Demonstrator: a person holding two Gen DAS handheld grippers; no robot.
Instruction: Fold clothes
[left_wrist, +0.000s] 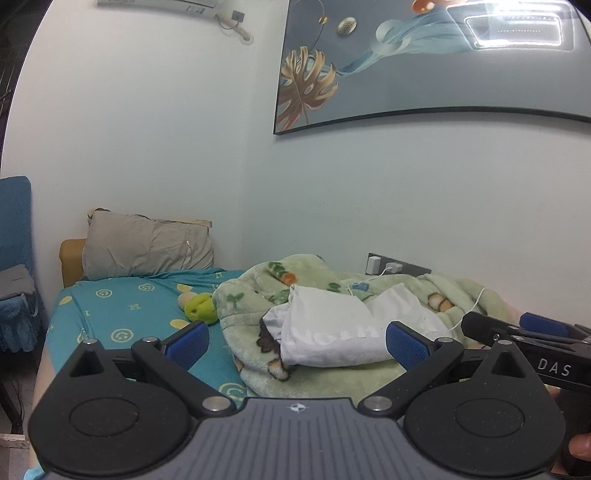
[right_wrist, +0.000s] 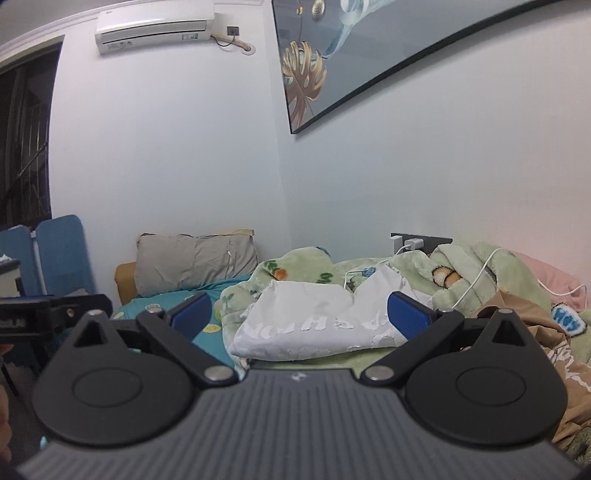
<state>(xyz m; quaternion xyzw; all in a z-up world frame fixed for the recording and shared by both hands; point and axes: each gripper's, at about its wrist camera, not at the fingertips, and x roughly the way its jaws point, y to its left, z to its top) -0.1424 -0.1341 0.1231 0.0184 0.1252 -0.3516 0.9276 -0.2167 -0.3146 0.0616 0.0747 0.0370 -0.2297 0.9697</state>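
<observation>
White shirt (left_wrist: 332, 328), folded, faded lettering: lies on the green blanket (left_wrist: 266, 354). Left claw (left_wrist: 297, 341): spread wide, empty, short of the blanket. Right claw (right_wrist: 299, 317): likewise. Grey pillow (left_wrist: 147, 245): beyond the blanket, by the wall.

A white garment (left_wrist: 332, 328) with faded white lettering is being left crumpled in a loose heap on a green fleece blanket (left_wrist: 325, 380).

Grey pillow (left_wrist: 147, 245) at head of bed, teal smiley sheet (left_wrist: 122, 310) below. Green plush toy (left_wrist: 201, 308) beside green fleece blanket (left_wrist: 258, 354). White charger (right_wrist: 413, 244) in wall socket. Framed leaf picture (left_wrist: 424, 59), air conditioner (right_wrist: 151, 31) on wall.
</observation>
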